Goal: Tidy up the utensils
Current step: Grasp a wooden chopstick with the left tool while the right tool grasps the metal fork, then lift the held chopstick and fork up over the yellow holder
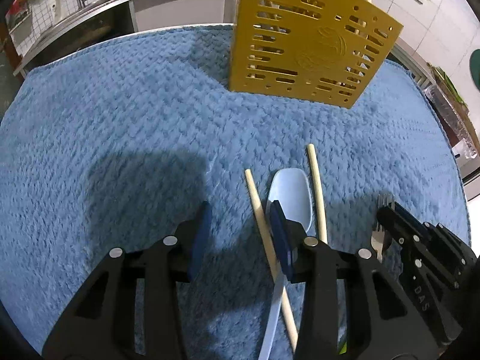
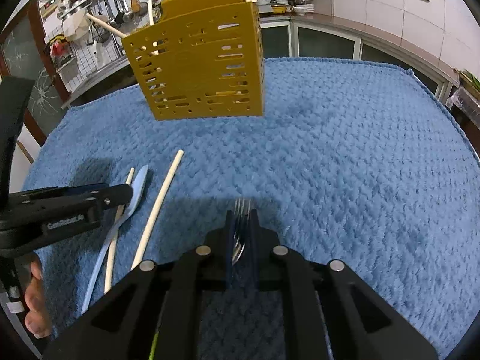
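Metal fork [image 2: 241, 228] sits pinched in the right gripper [image 2: 242, 214]; only the left view shows the left gripper [image 1: 240, 213] spread above the blue spoon [image 1: 292, 195].

Fluffy blue cloth towel [image 2: 345, 165], matt yellow plastic caddy [image 2: 198, 69], shiny metal fork [image 2: 241, 225].

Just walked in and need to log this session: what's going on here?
A person is sorting utensils on a blue towel with two handheld grippers. The right gripper is shut on a metal fork. The left gripper is open, poised over a light blue spoon lying between two wooden chopsticks. A yellow slotted utensil holder stands at the far side, already holding some chopsticks.
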A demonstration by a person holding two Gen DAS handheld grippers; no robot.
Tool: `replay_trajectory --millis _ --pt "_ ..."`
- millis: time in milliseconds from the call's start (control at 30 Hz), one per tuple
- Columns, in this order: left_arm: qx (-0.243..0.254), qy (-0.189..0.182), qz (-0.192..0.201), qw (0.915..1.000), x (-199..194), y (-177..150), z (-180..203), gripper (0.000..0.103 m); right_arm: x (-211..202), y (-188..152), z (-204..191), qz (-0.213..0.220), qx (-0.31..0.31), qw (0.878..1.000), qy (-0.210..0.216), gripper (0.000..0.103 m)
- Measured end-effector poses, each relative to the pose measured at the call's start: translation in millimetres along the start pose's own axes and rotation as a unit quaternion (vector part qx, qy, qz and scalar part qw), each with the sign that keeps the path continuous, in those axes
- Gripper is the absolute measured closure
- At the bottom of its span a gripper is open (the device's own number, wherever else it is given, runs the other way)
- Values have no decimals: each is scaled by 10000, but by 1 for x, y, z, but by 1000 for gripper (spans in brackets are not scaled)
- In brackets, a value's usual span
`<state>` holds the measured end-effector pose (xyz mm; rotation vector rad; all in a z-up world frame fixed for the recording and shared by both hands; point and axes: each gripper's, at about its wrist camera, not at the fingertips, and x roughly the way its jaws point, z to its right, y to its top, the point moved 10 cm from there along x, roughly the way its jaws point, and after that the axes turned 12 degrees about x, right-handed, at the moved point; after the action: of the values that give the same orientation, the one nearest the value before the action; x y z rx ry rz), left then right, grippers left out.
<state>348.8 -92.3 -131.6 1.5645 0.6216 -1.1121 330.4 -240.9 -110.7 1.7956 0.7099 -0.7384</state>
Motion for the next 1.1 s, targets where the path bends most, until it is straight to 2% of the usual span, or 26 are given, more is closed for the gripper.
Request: replay_trajectory --millis 33,133,233,600,867,1100 --pt "19 -2 -2 10000 1 1 1 64 0 0 -1 4 19 10000 52 96" --pt "107 -62 15 9999 2 6 4 84 2 2 -6 14 -32 9999 113 99" --pt "79 -113 -8 9999 4 10 3 92 3 5 -5 -2 20 9999 155 99" --pt "-95 -436 32 9990 -1 9 -4 96 1 13 7 37 238 9994 229 100" --pt "-198 -595 236 9978 -20 11 -12 97 -6 24 13 170 356 9987 324 101" --pt "-93 -496 512 9974 -43 14 -15 97 -12 29 13 261 375 9981 418 101"
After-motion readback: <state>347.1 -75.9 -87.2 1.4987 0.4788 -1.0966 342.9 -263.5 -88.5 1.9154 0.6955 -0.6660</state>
